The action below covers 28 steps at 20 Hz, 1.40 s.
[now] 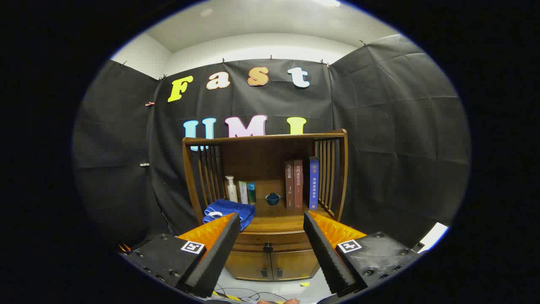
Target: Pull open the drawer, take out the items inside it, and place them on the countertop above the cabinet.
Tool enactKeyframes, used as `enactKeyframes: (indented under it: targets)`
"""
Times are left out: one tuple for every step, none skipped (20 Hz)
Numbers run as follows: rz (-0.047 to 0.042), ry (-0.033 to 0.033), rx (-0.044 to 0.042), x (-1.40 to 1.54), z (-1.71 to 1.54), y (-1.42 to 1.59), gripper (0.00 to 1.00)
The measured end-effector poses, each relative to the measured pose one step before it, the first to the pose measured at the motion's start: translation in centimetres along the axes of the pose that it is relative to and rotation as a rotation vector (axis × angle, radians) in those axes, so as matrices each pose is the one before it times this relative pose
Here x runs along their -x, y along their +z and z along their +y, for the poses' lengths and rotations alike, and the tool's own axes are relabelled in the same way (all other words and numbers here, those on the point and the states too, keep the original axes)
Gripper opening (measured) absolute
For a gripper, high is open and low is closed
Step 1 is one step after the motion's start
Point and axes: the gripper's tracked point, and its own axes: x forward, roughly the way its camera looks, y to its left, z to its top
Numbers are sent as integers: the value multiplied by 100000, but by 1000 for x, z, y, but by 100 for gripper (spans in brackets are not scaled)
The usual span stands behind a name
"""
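Still shut: a small knob is the only hold

Plainly, the cabinet (270, 202) stands well beyond the hand-held gripper (272, 234), whose fingers are spread wide and hold nothing. Its table (274, 219) carries a towel (228, 211), books (300, 183), bottles (240, 191) and a cup (272, 198). The drawer (272, 243), closed under the table, looks stiff, likely heavy wood. Its knob (267, 247) is small, hard, probably slippery: pinch it squarely, pull straight.
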Motion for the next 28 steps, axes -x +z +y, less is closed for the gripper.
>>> enactKeyframes:
  targets:
    - [-60,-10,314,-20,-24,99,98]
    - [-195,28,115,128,0,129,99]
    - [-269,-20,47,37,16,165,99]
    - [-273,169,-86,43,-5,40,98]
    - [-326,-68,10,46,21,161,98]
    - [-352,-114,-25,45,-94,82,98]
    - [-243,7,-56,1,62,97,98]
    - [-135,81,18,111,31,32,98]
    - [-106,128,107,-23,103,39,98]
    - [-12,131,136,88,23,-23,98]
    - [61,96,147,-9,69,-18,98]
    - [124,214,95,0,66,-89,98]
    - [341,97,17,-31,45,-70,99]
    - [307,104,-120,-28,-59,-165,98]
    - [164,12,-188,-14,-1,0,98]
    - [-4,-96,-122,-31,-59,-42,98]
    - [-209,-168,27,-49,-104,67,98]
    - [-166,-104,130,-4,-5,54,98]
    - [-35,-74,106,-68,-66,21,98]
    - [-118,-157,124,-78,-31,-8,98]
    - [-39,-243,165,-61,-59,-61,98]
    - [-65,-265,213,-176,-100,-129,99]
    - [189,-307,210,-264,-85,-191,98]
    - [284,-449,253,-228,-107,-447,98]
    - [120,-324,349,-346,-53,-419,98]
    - [341,-269,607,-407,50,-576,98]
    - [704,-117,667,-564,5,-696,98]
    - [1191,69,222,-687,95,-1047,98]
